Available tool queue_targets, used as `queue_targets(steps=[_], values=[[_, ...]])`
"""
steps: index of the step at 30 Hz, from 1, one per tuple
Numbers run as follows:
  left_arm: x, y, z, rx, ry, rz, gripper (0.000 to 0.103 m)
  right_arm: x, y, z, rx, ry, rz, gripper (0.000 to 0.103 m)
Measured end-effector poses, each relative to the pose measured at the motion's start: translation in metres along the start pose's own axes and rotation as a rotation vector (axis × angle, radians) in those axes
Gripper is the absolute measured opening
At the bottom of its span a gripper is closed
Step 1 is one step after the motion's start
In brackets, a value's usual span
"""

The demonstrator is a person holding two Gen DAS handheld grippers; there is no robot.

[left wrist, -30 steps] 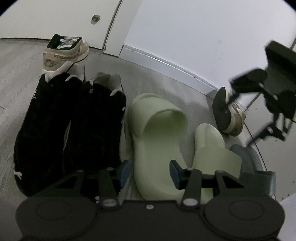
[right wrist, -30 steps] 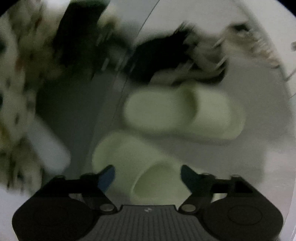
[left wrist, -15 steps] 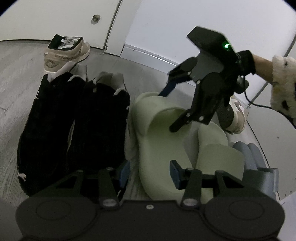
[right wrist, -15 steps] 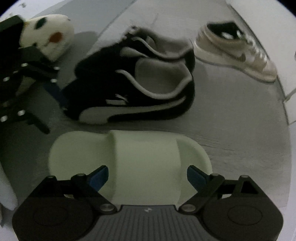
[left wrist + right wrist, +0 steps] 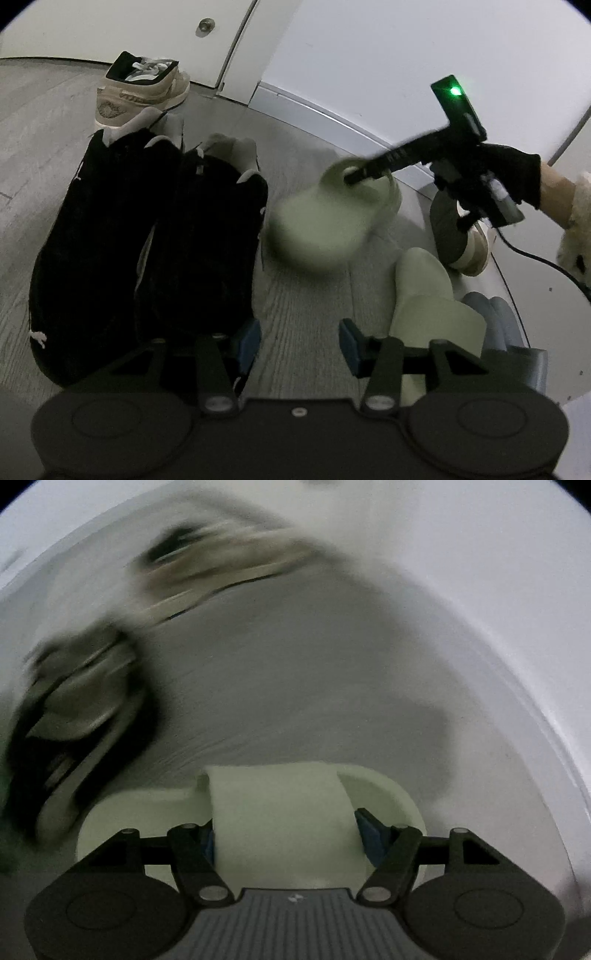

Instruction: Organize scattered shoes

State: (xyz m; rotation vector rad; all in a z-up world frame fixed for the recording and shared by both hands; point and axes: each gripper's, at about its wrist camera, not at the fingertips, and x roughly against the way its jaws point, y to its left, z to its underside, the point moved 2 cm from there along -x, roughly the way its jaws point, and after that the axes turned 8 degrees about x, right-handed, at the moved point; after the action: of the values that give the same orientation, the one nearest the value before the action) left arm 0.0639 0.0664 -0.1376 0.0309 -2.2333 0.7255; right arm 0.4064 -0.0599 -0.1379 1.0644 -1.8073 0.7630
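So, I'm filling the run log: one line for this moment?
right gripper: closing on green slide's strap, slide lifted | left gripper: open, empty | other green slide: floor

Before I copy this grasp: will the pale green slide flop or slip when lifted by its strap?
The green slide looks thick and moulded, so probably stiff and light. The right gripper is closing across its smooth strap; it may swing, since it shows blurred in the left wrist view.

The left gripper [image 5: 300, 341] hangs half open, holding nothing. The right gripper [image 5: 286, 836] angles steeply down, jaws closing.
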Motion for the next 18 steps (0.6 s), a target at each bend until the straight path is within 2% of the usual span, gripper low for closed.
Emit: queue_targets(steps=[3, 5, 7, 9, 11, 14, 18], values=[[-0.002, -0.001, 0.0, 0.001, 0.002, -0.002, 0.048, -0.003, -0.038, 0.005, -0.39, -0.019, 0.153, 0.07], [-0.002, -0.002, 0.001, -0.004, 0.003, -0.002, 0.049, -0.009, -0.057, 0.015, -0.651, -0.013, 0.159, 0.072], [-0.002, -0.003, 0.002, -0.011, 0.004, -0.004, 0.049, -0.013, -0.067, 0.028, -0.893, -0.048, 0.134, 0.075], [-0.002, -0.003, 0.002, -0.013, 0.004, -0.005, 0.049, -0.011, -0.069, 0.032, -0.987, -0.088, 0.098, 0.076], [-0.002, -0.002, 0.003, -0.007, 0.006, -0.002, 0.049, -0.013, -0.069, 0.039, -1.072, -0.117, -0.034, 0.076], [-0.004, -0.001, 0.004, -0.001, 0.01, -0.001, 0.049, -0.012, -0.065, 0.049, -1.077, -0.136, -0.187, 0.076], [-0.004, -0.003, 0.004, -0.009, 0.014, 0.006, 0.049, -0.01, -0.054, 0.058, -0.978, -0.221, -0.198, 0.076]])
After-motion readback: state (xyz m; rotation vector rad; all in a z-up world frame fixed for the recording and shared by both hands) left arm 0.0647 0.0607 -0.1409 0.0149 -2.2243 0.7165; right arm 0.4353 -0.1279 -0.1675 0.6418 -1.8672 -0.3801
